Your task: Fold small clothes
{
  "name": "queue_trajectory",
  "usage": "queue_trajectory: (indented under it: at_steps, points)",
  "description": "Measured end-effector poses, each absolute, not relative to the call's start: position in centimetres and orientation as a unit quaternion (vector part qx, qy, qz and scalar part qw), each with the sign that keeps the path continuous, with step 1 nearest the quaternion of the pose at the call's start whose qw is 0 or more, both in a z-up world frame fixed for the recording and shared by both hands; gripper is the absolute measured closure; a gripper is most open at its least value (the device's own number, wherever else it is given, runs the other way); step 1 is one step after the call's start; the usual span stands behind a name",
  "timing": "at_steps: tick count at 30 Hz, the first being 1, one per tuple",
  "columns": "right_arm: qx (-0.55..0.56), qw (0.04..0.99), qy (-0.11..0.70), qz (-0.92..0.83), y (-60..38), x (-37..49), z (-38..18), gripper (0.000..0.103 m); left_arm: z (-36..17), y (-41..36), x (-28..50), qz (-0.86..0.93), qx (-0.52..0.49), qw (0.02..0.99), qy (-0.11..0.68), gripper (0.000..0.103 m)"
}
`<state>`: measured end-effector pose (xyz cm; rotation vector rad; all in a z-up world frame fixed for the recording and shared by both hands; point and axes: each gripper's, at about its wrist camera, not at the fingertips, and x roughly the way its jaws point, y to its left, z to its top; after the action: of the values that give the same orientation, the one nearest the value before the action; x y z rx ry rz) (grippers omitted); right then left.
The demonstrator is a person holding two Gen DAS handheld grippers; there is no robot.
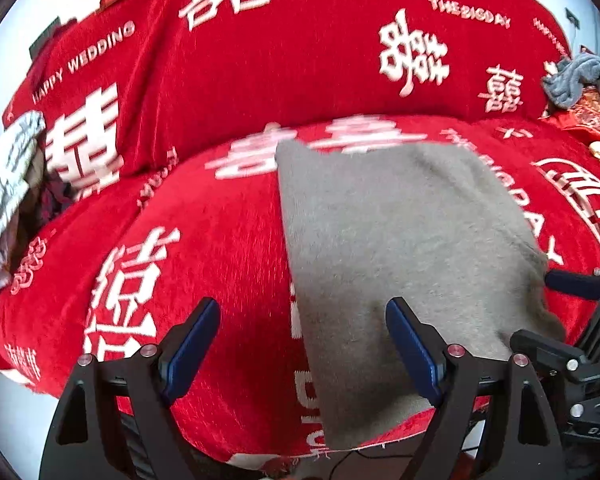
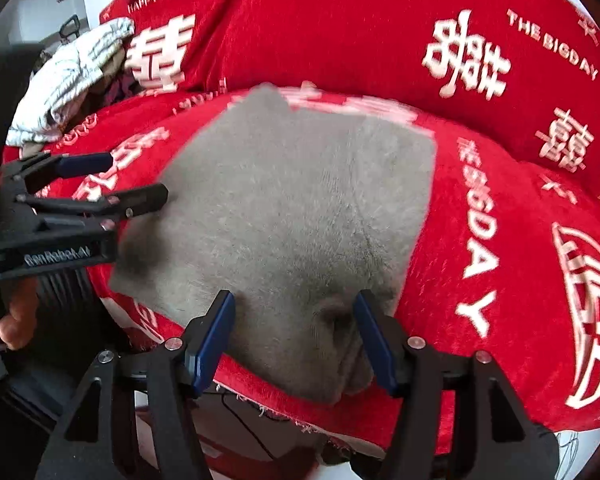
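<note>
Left wrist view: my left gripper (image 1: 302,344) stands wide open, nothing between the pads. The right finger (image 1: 414,354) hangs over the near edge of the grey garment (image 1: 400,240); the left finger is over the bare red cover (image 1: 204,220). I cannot tell whether either pad brushes the fabric. The garment lies flat on the sofa seat, its near edge draped over the seat's front edge, its far edge close to the backrest. Risk: with only one finger over the cloth, closing here could miss the edge or pinch the red cover along with it, dragging both

Right wrist view: my right gripper (image 2: 294,334) is also open, jaws spread, holding nothing. Both fingers straddle a puckered near corner of the grey garment at the front edge of the seat; contact is unclear. My left gripper (image 2: 140,182) shows at the garment's left edge, open too. Risk: the pucker is bunched, so a grasp may take several layers and give a crooked fold; the overhanging edge could also slide off the seat front if tugged. A striped cloth pile (image 2: 72,76) sits at the far left end of the seat, well apart from the work
</note>
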<state>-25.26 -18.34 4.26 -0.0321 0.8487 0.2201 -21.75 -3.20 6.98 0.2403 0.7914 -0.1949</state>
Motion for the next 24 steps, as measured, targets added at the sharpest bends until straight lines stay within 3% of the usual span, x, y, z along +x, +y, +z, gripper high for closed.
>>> queue_trajectory:
  at_steps: [2, 24]
  points:
    - [-0.011, 0.914, 0.394, 0.094, -18.4, -25.6, 5.6, 0.025, 7.7, -3.4, -22.1, -0.093, 0.116, 0.916, 0.374, 0.017]
    - [-0.026, 0.916, 0.396, 0.051, -17.6, -25.4, 7.3, 0.025, 9.4, -3.9, -23.6, -0.077, 0.109, 0.922, 0.363, 0.017]
